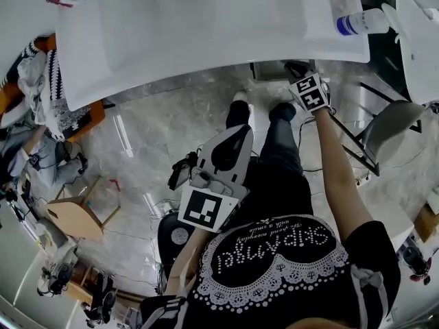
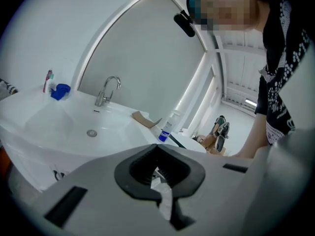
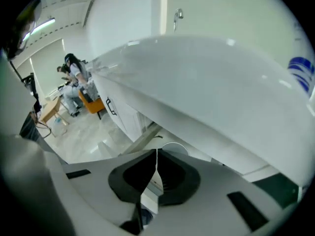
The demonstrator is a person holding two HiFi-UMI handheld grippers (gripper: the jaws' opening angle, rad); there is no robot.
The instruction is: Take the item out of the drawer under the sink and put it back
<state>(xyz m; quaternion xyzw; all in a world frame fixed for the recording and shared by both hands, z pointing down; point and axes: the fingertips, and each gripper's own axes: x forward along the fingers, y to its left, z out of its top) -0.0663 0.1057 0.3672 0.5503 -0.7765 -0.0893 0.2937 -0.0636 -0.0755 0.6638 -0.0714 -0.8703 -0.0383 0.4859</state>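
My right gripper (image 3: 156, 152) has its two grey jaws clenched tip to tip, and I see nothing caught between them. Right above them is the underside of the white ceramic basin (image 3: 206, 82). Below its lip stands a white cabinet front (image 3: 125, 119) with a dark handle (image 3: 111, 107). I cannot tell from here whether the drawer is out, and I cannot make out the item in any view.

My left gripper (image 2: 157, 148) is clenched at the tips as well. A pale patch shows through the gap behind them, and I cannot tell what it is. This gripper looks across the basin top at the chrome curved tap (image 2: 107, 90), a blue cup (image 2: 60, 91), a brown cardboard scrap (image 2: 142, 118) and a white bottle with a blue label (image 2: 168, 128).

In the head view the left gripper is over the grey marble floor (image 1: 158, 125), well back from the basin, and the right one sits just beside the basin's front edge.
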